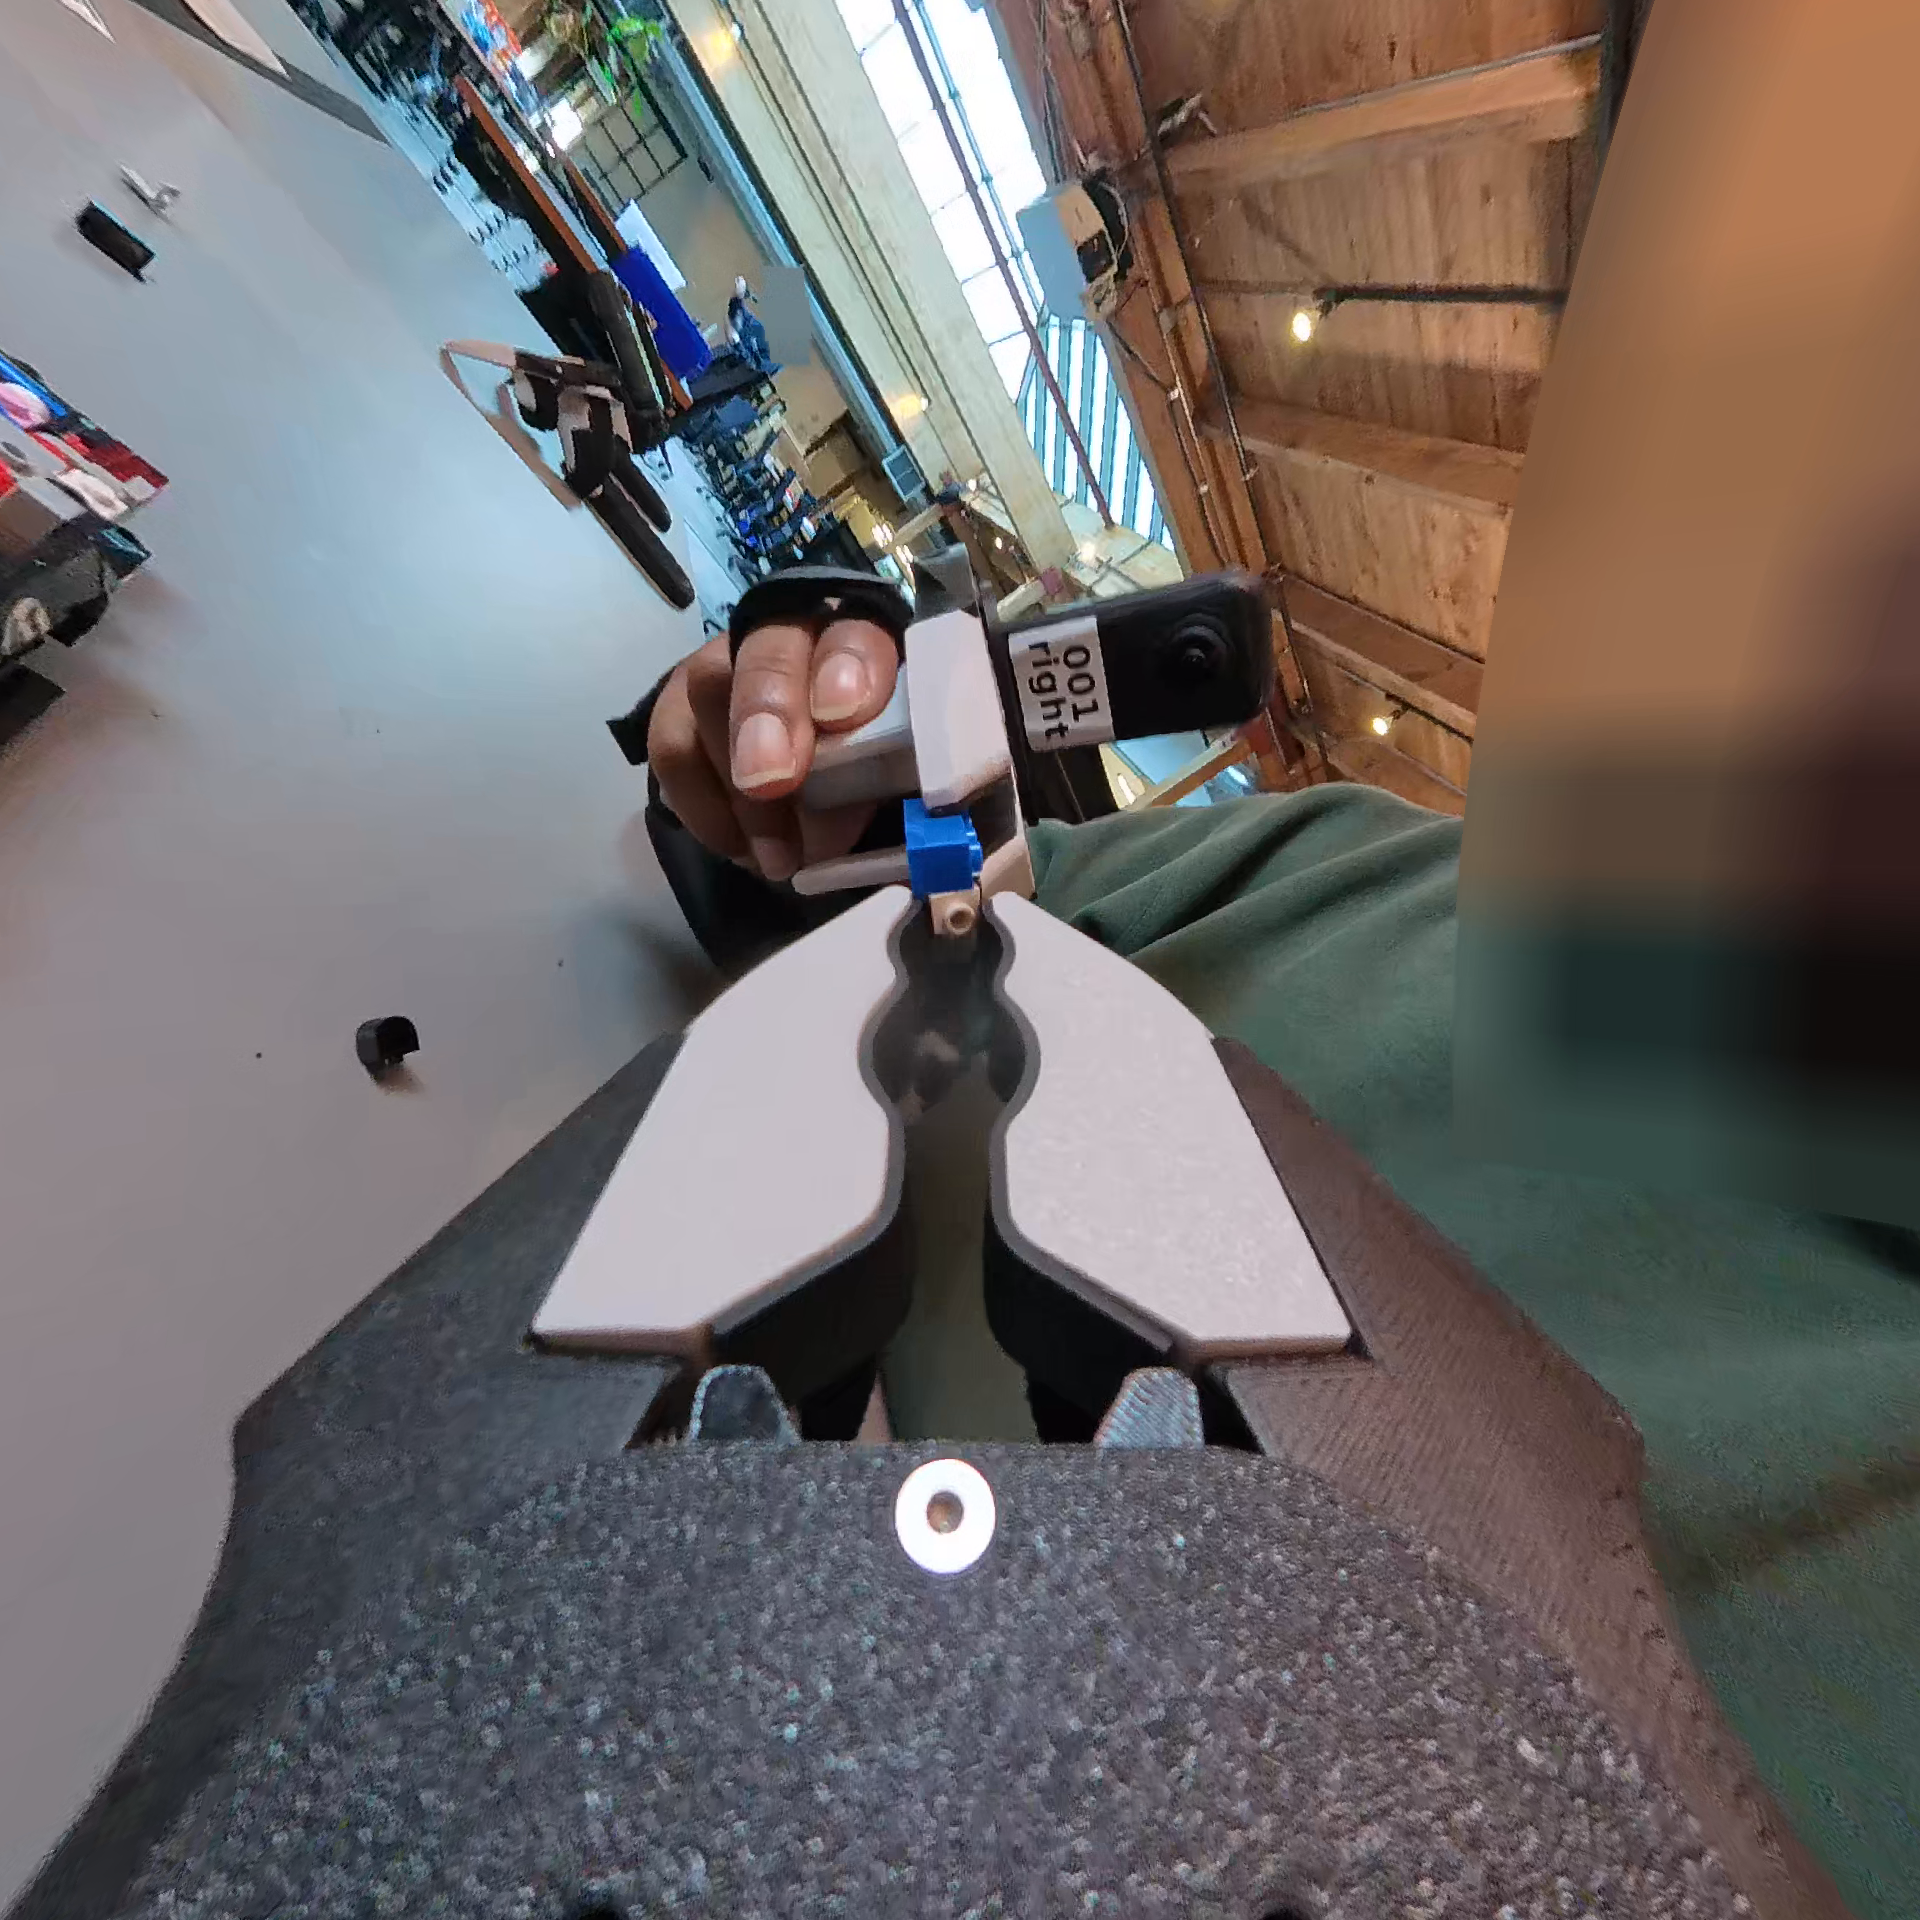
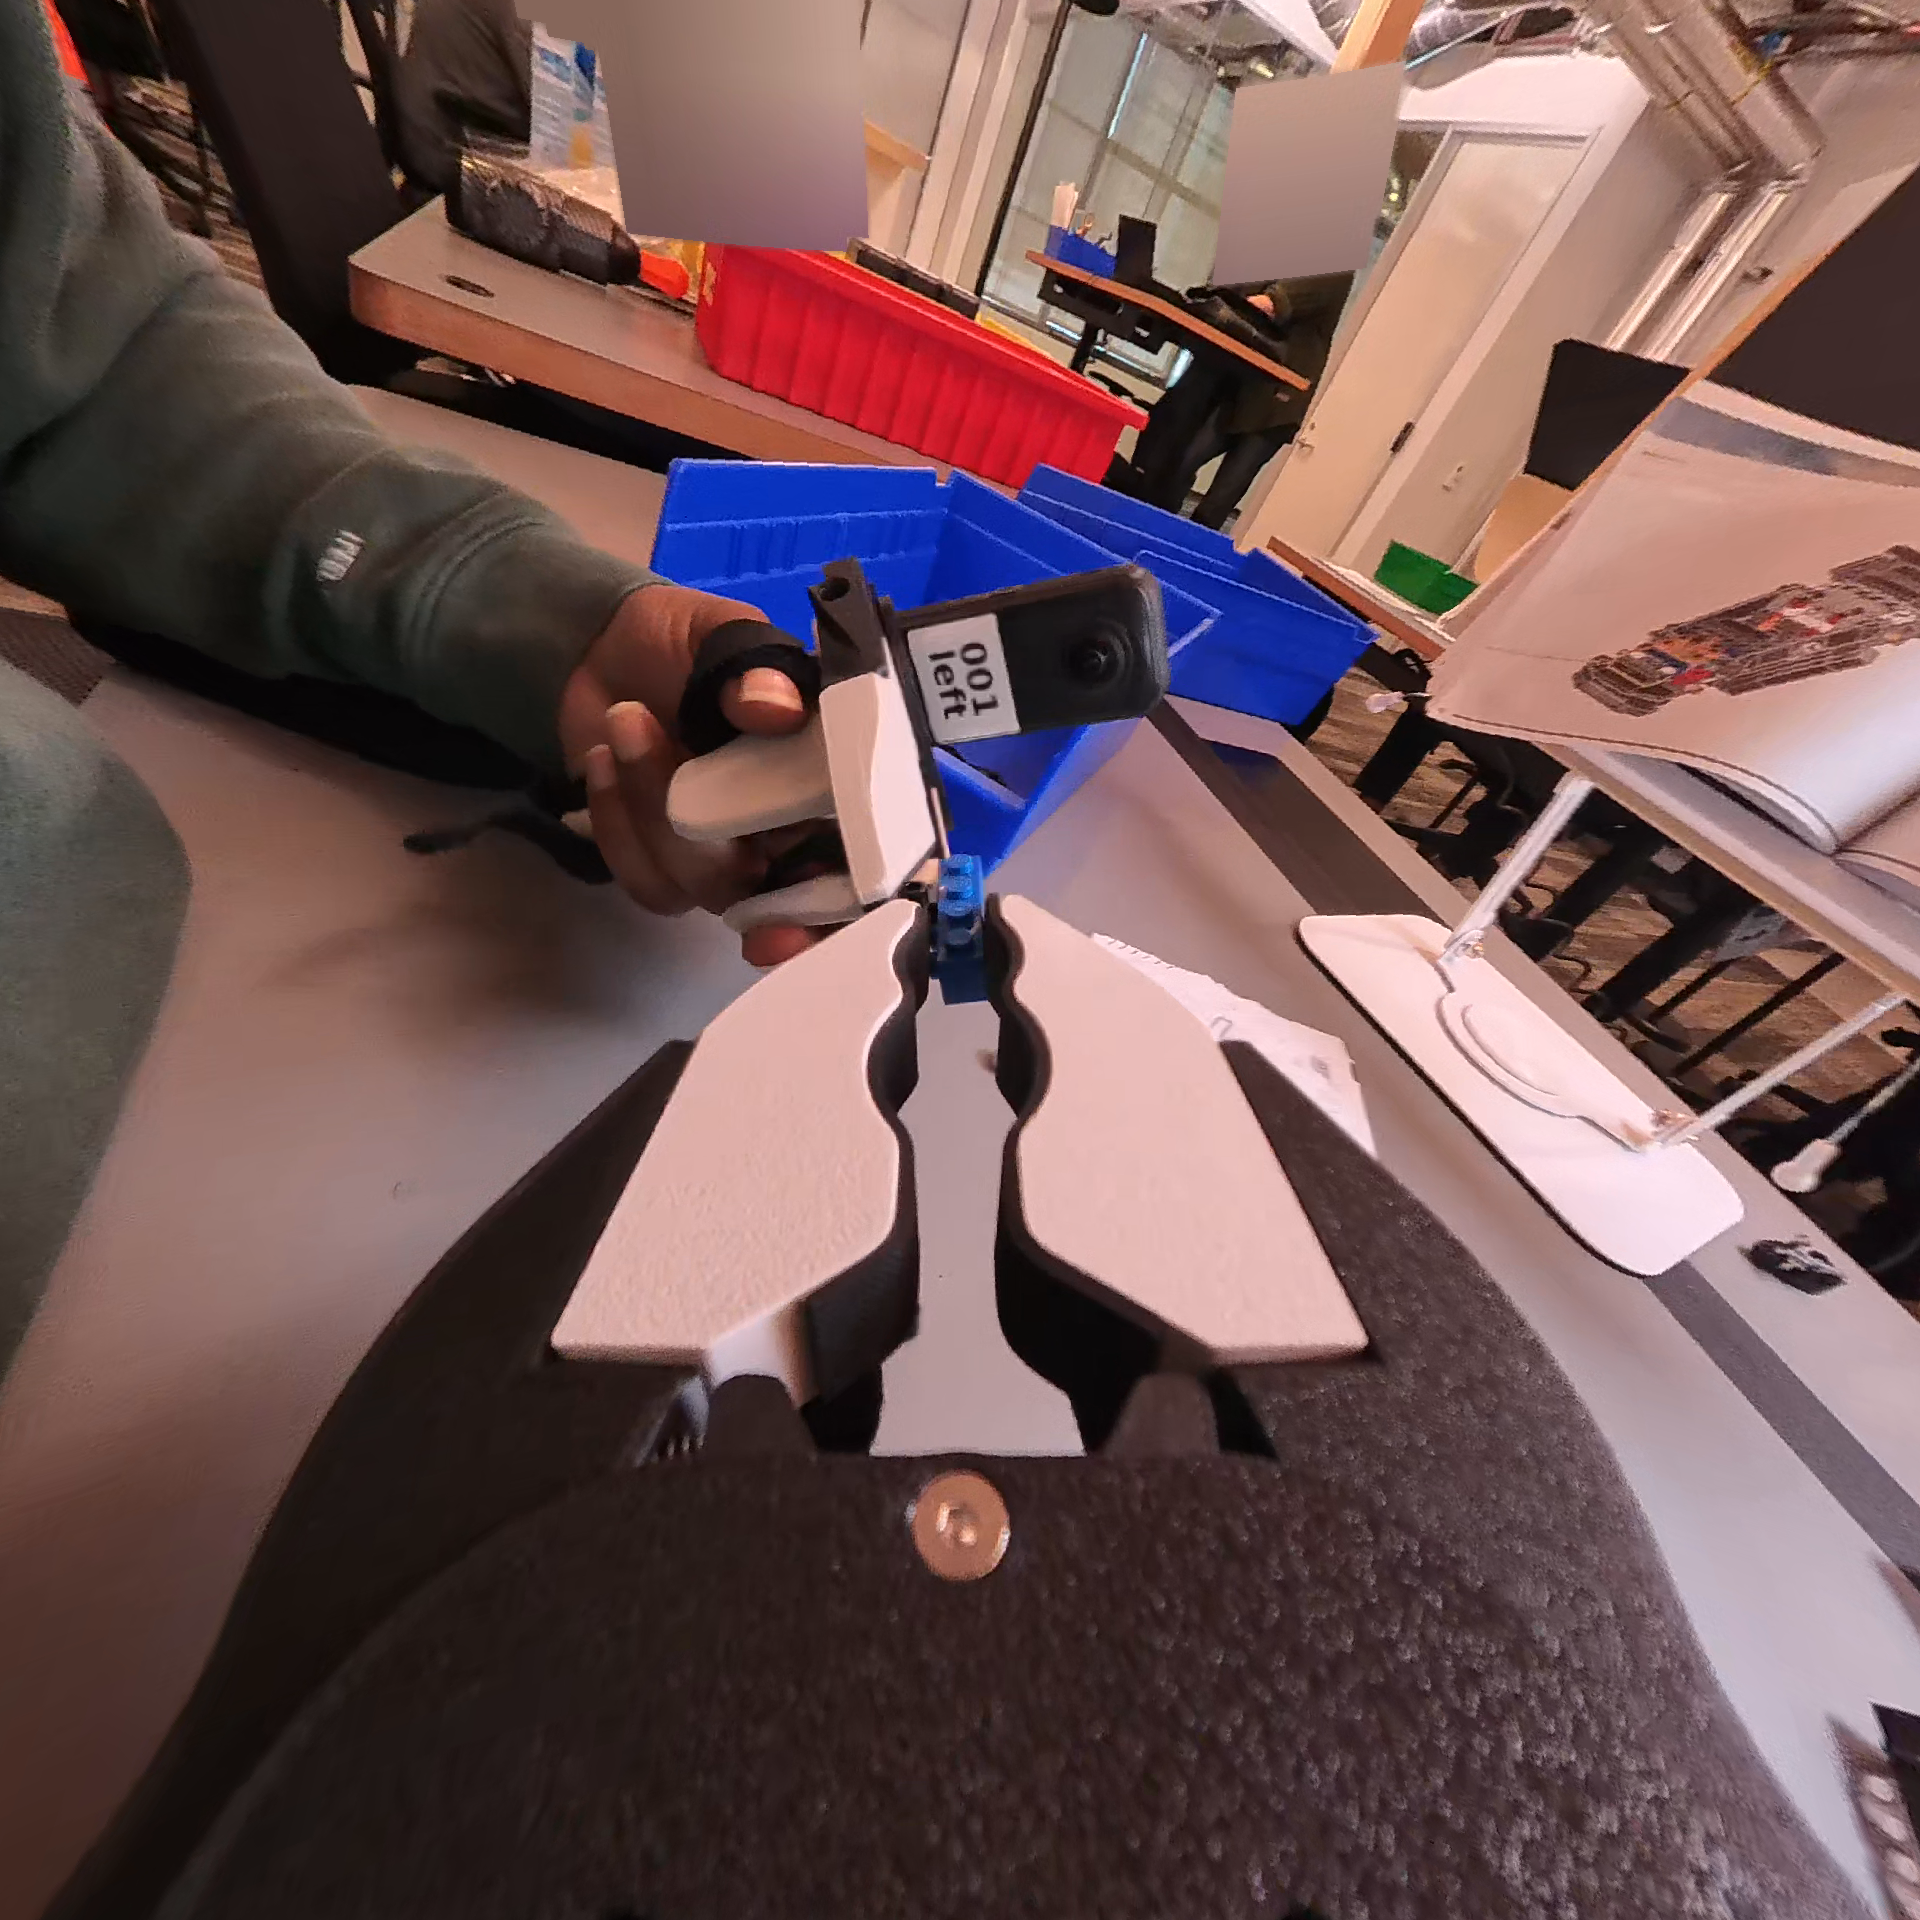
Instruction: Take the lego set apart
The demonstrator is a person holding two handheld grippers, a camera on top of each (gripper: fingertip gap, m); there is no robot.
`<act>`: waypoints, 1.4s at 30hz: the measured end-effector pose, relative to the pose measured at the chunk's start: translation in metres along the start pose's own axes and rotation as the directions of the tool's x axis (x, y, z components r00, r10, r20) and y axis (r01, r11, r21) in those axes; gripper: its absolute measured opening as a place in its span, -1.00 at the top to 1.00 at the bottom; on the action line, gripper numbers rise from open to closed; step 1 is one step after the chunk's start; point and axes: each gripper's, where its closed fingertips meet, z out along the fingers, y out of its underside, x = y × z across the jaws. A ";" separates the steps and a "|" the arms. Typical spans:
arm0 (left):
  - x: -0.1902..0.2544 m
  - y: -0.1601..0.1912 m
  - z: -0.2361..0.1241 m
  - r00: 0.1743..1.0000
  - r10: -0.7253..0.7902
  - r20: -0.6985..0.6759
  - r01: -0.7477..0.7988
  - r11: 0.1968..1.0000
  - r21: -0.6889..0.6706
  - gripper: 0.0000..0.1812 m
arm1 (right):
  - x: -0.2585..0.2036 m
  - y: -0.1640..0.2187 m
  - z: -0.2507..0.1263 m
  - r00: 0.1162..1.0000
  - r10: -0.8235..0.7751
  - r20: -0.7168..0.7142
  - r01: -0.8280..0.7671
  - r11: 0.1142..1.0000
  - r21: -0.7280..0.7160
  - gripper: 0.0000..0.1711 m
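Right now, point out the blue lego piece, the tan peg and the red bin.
blue lego piece point(image 2: 958, 951): right wrist view, its studded side between the fingertips.
tan peg point(image 1: 954, 918): left wrist view, its holed end.
red bin point(image 2: 894, 364): right wrist view, its ribbed front wall.

A white label point(image 1: 1062, 681) with printed characters sits on the black camera point(image 1: 1174, 665) mounted on the right gripper. A matching white label point(image 2: 961, 675) sits on the black camera point(image 2: 1081, 655) on the left gripper. The open booklet point(image 2: 1683, 665) on the stand shows only a picture; no writing is legible there.
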 end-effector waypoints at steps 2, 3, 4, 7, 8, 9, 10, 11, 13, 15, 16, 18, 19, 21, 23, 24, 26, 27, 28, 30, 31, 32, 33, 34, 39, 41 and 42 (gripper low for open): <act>0.000 -0.001 0.001 1.000 -0.009 0.004 0.009 1.000 0.021 0.90 | 0.002 0.000 -0.001 1.000 -0.012 -0.019 0.011 1.000 -0.006 0.89; -0.001 -0.001 0.001 1.000 0.018 0.021 -0.018 1.000 0.019 0.90 | 0.003 0.000 0.000 1.000 0.016 -0.026 -0.016 1.000 -0.006 0.89; -0.002 -0.001 0.000 0.998 0.047 0.043 -0.047 0.999 0.004 0.90 | 0.004 0.000 0.000 0.999 0.047 -0.027 -0.047 0.999 -0.001 0.89; -0.003 -0.001 -0.001 0.994 0.083 0.074 -0.083 0.996 -0.013 0.91 | 0.006 0.001 0.002 0.995 0.101 -0.029 -0.101 0.995 0.006 0.89; -0.005 0.000 -0.002 0.991 0.100 0.089 -0.098 0.995 -0.025 0.91 | 0.006 0.002 0.003 0.993 0.116 -0.026 -0.116 0.993 0.002 0.89; -0.006 0.000 -0.003 0.989 0.114 0.099 -0.111 0.993 -0.037 0.91 | 0.007 0.003 0.003 0.991 0.130 -0.035 -0.130 0.991 0.001 0.89; -0.006 0.007 -0.003 0.987 0.126 0.095 -0.119 0.990 -0.081 0.92 | 0.015 0.004 0.002 0.987 0.142 -0.081 -0.142 0.990 0.006 0.89; -0.008 0.021 0.003 0.983 0.156 0.102 -0.139 0.978 -0.153 0.92 | 0.032 0.004 -0.004 0.977 0.151 -0.153 -0.150 0.988 0.019 0.89; -0.008 0.041 0.017 0.980 0.178 0.093 -0.152 0.960 -0.236 0.92 | 0.052 0.004 -0.014 0.959 0.214 -0.185 -0.209 0.977 0.046 0.89; -0.014 0.036 0.012 0.961 0.238 0.142 -0.196 0.945 -0.262 0.92 | 0.049 0.005 -0.018 0.963 0.197 -0.182 -0.192 0.980 0.045 0.89; -0.017 0.028 0.005 0.955 0.245 0.166 -0.201 0.949 -0.243 0.92 | 0.046 0.005 -0.018 0.964 0.205 -0.171 -0.200 0.979 0.044 0.89; -0.021 0.017 -0.007 0.950 0.239 0.202 -0.198 0.959 -0.203 0.91 | 0.046 0.007 -0.018 0.963 0.214 -0.164 -0.210 0.977 0.040 0.89; -0.021 0.015 -0.010 0.947 0.241 0.210 -0.202 0.960 -0.192 0.91 | 0.047 0.007 -0.018 0.963 0.221 -0.156 -0.217 0.975 0.041 0.89; -0.020 0.014 -0.009 0.945 0.249 0.211 -0.209 0.958 -0.196 0.91 | 0.046 0.008 -0.017 0.963 0.230 -0.141 -0.226 0.973 0.042 0.89; -0.020 0.016 -0.006 0.948 0.243 0.205 -0.205 0.960 -0.192 0.91 | 0.040 0.009 -0.014 0.969 0.217 -0.116 -0.215 0.976 0.033 0.89; -0.019 0.015 -0.005 0.954 0.229 0.192 -0.198 0.965 -0.170 0.91 | 0.036 0.009 -0.012 0.973 0.210 -0.097 -0.209 0.978 0.027 0.89; -0.011 0.009 -0.002 0.972 0.191 0.141 -0.176 0.978 -0.107 0.91 | 0.026 0.010 -0.007 0.980 0.191 -0.060 -0.191 0.981 0.017 0.89; -0.007 0.003 -0.002 0.978 0.171 0.123 -0.164 0.984 -0.067 0.91 | 0.022 0.009 -0.005 0.982 0.182 -0.046 -0.182 0.983 0.016 0.88; -0.005 -0.001 -0.003 0.982 0.154 0.112 -0.151 0.988 -0.037 0.91 | 0.018 0.009 -0.003 0.984 0.174 -0.033 -0.174 0.985 0.018 0.89; -0.006 -0.003 -0.005 0.986 0.127 0.109 -0.127 0.992 -0.011 0.91 | 0.012 0.008 0.000 0.987 0.162 -0.010 -0.162 0.987 0.015 0.89; -0.005 -0.003 -0.005 0.989 0.115 0.097 -0.115 0.993 -0.006 0.91 | 0.010 0.008 0.002 0.988 0.154 -0.004 -0.154 0.988 0.014 0.88; -0.006 -0.002 -0.005 0.990 0.103 0.093 -0.103 0.995 -0.010 0.91 | 0.008 0.008 0.003 0.989 0.149 -0.001 -0.149 0.989 0.015 0.88; -0.007 -0.001 -0.005 0.991 0.096 0.093 -0.095 0.995 -0.012 0.91 | 0.007 0.008 0.003 0.989 0.145 0.004 -0.146 0.989 0.015 0.88; -0.008 -0.001 -0.004 0.992 0.086 0.091 -0.085 0.996 -0.014 0.91 | 0.006 0.008 0.003 0.990 0.141 0.008 -0.141 0.990 0.014 0.88; -0.008 -0.001 -0.003 0.998 0.022 0.053 -0.022 1.000 0.014 0.87 | 0.003 0.008 0.005 0.994 0.113 0.004 -0.113 0.993 0.011 0.89; -0.008 -0.001 -0.003 0.999 -0.010 0.037 0.009 1.000 0.023 0.90 | 0.003 0.008 0.005 0.996 0.092 -0.007 -0.092 0.996 0.007 0.88; -0.008 -0.001 -0.003 0.999 -0.019 0.029 0.018 0.999 0.027 0.90 | 0.003 0.008 0.005 0.996 0.085 -0.010 -0.085 0.996 0.008 0.89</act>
